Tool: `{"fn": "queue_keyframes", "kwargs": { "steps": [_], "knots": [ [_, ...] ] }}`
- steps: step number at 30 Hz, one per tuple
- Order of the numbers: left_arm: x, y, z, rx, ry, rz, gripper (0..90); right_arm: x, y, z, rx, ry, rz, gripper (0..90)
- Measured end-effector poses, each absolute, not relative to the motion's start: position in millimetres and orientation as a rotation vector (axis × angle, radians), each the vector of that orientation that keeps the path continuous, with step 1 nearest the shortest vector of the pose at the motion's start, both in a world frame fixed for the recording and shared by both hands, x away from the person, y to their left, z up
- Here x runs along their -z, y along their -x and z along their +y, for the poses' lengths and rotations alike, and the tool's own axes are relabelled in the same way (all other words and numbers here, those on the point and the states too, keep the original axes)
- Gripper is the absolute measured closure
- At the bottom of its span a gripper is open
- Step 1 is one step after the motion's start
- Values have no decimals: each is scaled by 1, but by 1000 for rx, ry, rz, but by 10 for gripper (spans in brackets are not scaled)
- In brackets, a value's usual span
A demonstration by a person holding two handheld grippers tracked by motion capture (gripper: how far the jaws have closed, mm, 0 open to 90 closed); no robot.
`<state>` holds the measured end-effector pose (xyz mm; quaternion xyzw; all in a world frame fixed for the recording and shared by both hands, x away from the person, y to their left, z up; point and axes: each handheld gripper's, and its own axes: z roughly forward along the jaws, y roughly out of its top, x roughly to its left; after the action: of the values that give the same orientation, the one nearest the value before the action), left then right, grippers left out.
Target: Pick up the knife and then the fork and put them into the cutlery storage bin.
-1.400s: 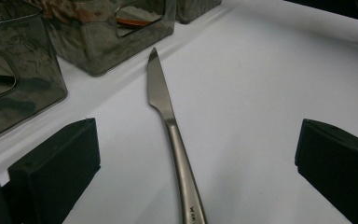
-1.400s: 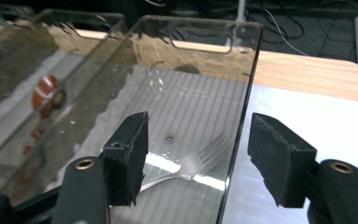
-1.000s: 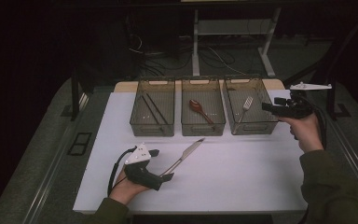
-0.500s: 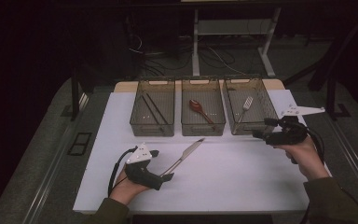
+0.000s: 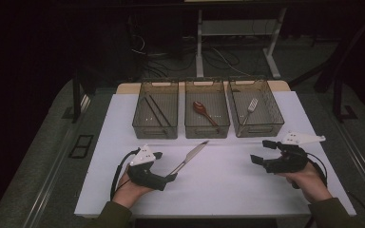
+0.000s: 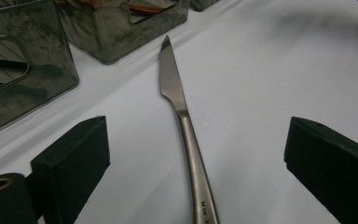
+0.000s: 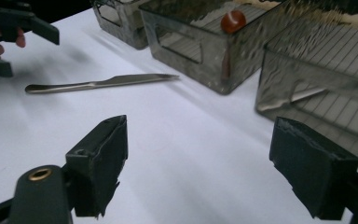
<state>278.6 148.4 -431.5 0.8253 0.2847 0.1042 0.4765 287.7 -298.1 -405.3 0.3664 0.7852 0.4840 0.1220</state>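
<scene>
High view: left gripper (image 5: 167, 177) at knife (image 5: 190, 157) handle, tip toward bins, right gripper (image 5: 261, 152) idle off right | Left gripper view: jaws apart, just closing, straddling knife (image 6: 186, 126) on mat, lined up for pickup | Right gripper view: jaws apart, empty, knife (image 7: 98, 84) lying far left

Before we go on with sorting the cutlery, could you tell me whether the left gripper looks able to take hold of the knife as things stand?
Probably yes. The left gripper is open, and the knife lies flat on the white table with its handle running between the two jaws, untouched. Nothing lies over or against the handle.
</scene>
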Motion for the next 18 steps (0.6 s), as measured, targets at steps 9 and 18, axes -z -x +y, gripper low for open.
{"fn": "queue_keyframes", "kwargs": {
  "steps": [9,18],
  "knots": [
    [428,-286,146,-266,-2040,712,204,428,-268,-294,-1395,-1077,2301,171],
    [430,-302,129,-247,-2109,747,460,441,-265,-287,-1369,-1083,2341,171]
  ]
}}
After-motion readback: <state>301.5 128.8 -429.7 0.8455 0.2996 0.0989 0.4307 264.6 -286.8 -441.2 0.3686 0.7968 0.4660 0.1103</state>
